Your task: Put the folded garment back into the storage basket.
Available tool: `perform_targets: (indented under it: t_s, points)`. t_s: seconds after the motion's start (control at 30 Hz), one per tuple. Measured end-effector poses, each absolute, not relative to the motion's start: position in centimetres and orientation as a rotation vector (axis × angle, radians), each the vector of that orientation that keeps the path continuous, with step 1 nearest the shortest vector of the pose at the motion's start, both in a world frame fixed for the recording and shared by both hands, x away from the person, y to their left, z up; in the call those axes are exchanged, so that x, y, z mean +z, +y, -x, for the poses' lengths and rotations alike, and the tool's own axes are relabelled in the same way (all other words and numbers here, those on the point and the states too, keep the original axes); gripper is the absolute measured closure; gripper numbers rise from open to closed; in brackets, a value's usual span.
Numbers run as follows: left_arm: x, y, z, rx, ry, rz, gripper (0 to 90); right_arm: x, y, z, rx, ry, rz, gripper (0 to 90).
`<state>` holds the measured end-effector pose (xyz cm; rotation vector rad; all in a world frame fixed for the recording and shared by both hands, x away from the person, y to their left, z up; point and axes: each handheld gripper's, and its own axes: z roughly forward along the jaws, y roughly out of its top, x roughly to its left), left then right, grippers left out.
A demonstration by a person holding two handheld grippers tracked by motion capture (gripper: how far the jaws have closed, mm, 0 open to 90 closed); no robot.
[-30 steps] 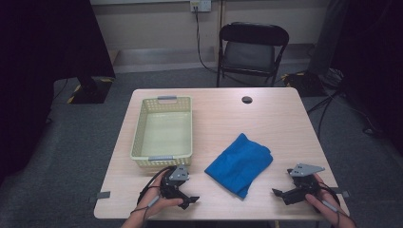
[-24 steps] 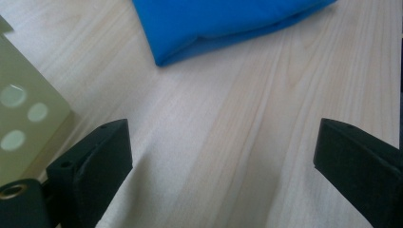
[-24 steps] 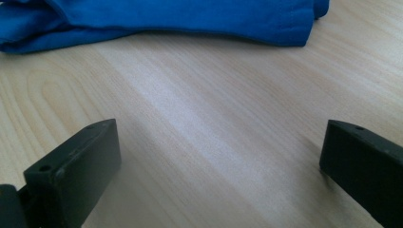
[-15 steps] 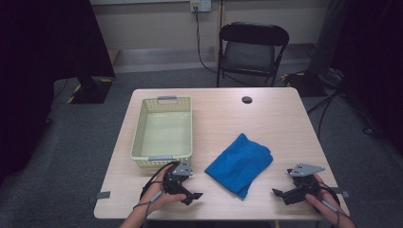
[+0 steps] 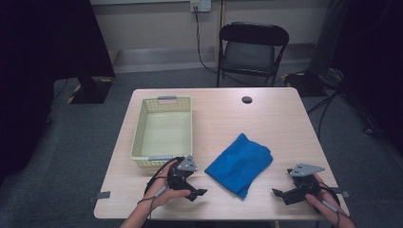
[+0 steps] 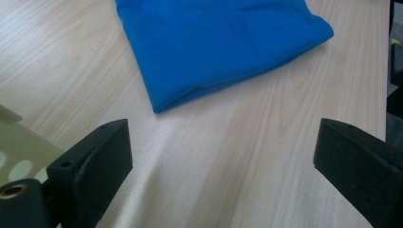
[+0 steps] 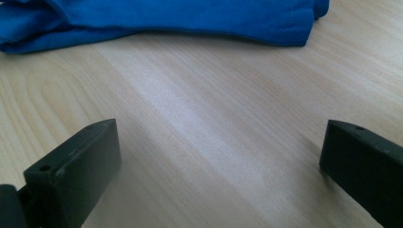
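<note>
A folded blue cloth (image 5: 240, 162) lies on the wooden table (image 5: 266, 123), right of centre near the front. My left gripper (image 5: 196, 192) rests low at the front left, just left of the cloth, jaws wide open and empty. In the left gripper view the blue cloth (image 6: 218, 42) lies ahead of the open jaws with bare wood between. My right gripper (image 5: 279, 194) sits at the front right, open and empty, a short way right of the cloth. Across the top of the right gripper view runs the cloth's edge (image 7: 190, 19).
A pale yellow plastic basket (image 5: 164, 130) stands empty at the left, just behind my left gripper; its corner (image 6: 9, 156) shows in the left gripper view. A small dark disc (image 5: 246, 99) lies near the far edge. A black folding chair (image 5: 252, 47) stands beyond the table.
My left gripper has shifted slightly right and forward, toward the cloth's near corner. The right gripper and the cloth have stayed put.
</note>
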<state>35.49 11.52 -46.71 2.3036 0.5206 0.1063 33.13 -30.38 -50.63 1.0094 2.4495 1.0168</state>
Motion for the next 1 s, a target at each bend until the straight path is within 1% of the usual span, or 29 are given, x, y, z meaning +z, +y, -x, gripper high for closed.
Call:
perform_targets:
  t_s: [0.23, 0.7, 1.0]
  points:
    - [-46.7, 11.0, -35.8, 0.098, 0.522, -2.314, 5.0, -50.6, -30.4, -33.1, 1.017, 2.45, -1.009, 0.0]
    - [-46.3, 8.6, -36.6, 0.085, 0.497, -2.336, 5.3, -50.6, -30.4, -33.1, 1.017, 2.45, -1.009, 0.0]
    - [-46.2, 7.9, -37.0, 0.091, 0.486, -2.35, 6.2, -50.6, -30.4, -33.1, 1.017, 2.449, -1.008, 0.0]
